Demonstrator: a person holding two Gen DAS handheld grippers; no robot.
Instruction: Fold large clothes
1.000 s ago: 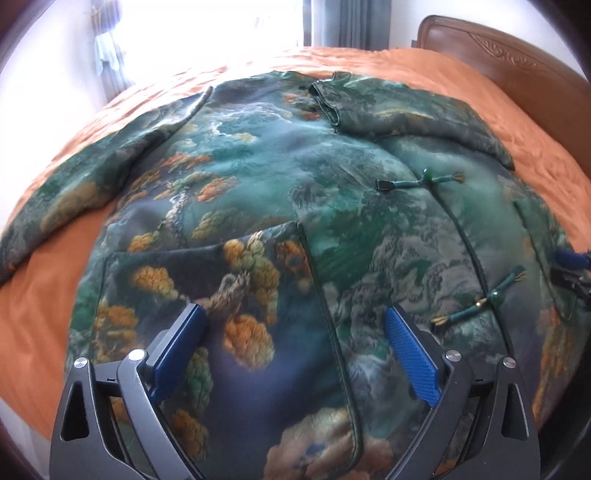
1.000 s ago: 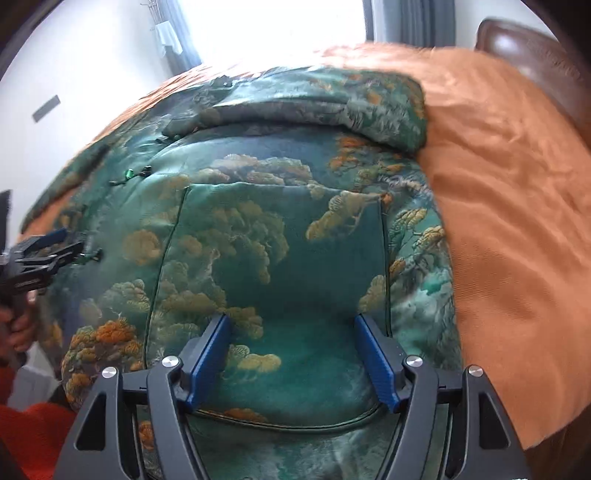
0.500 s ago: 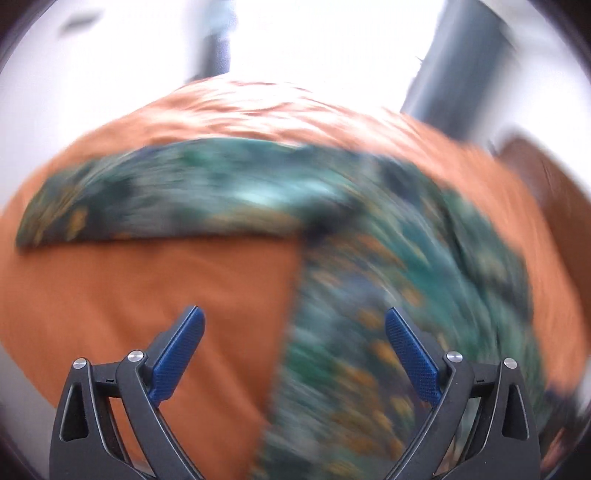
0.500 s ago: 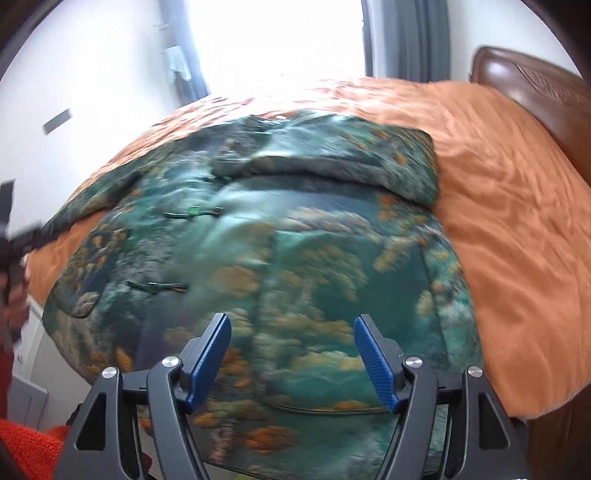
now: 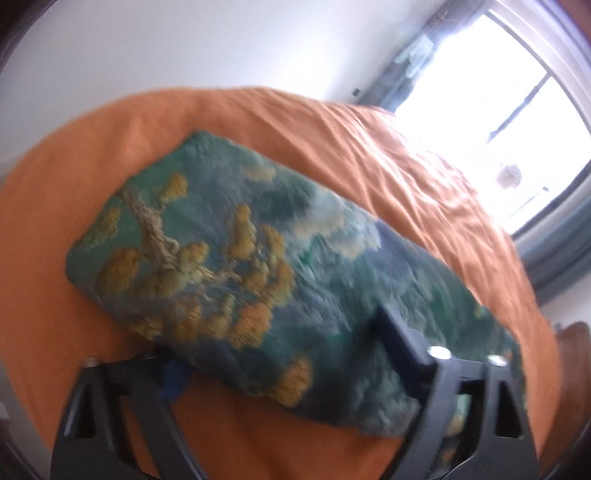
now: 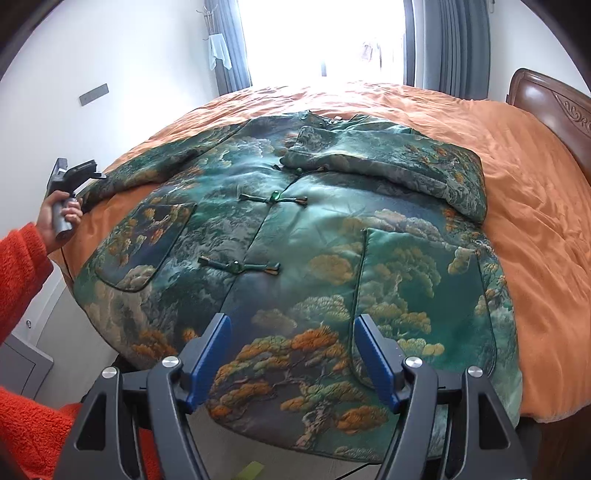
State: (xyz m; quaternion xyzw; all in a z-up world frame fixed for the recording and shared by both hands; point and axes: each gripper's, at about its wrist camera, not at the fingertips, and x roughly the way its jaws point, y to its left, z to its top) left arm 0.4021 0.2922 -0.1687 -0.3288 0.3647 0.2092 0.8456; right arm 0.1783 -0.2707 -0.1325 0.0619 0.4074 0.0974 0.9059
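Observation:
A large green padded jacket [image 6: 295,236] with a gold and orange landscape print and knot buttons lies front up on an orange bed [image 6: 535,206]. Its right sleeve [image 6: 388,162] is folded across the chest. Its left sleeve [image 5: 236,266] lies stretched out over the bedspread. My left gripper [image 5: 280,354] is at the sleeve's end with its jaws wide apart, the cloth lying between and over the fingers; it also shows in the right wrist view [image 6: 74,173]. My right gripper [image 6: 293,354] is open and empty above the jacket's hem.
A wooden headboard [image 6: 554,107] stands at the right. A bright window [image 6: 325,33] with grey curtains is behind the bed. A white wall with a grey switch plate [image 6: 94,94] is at the left. The bed's near edge drops to the floor [image 6: 251,469].
My left gripper has swung from over the jacket's front out to the left sleeve's end. My right gripper has pulled back and up, so more of the jacket shows.

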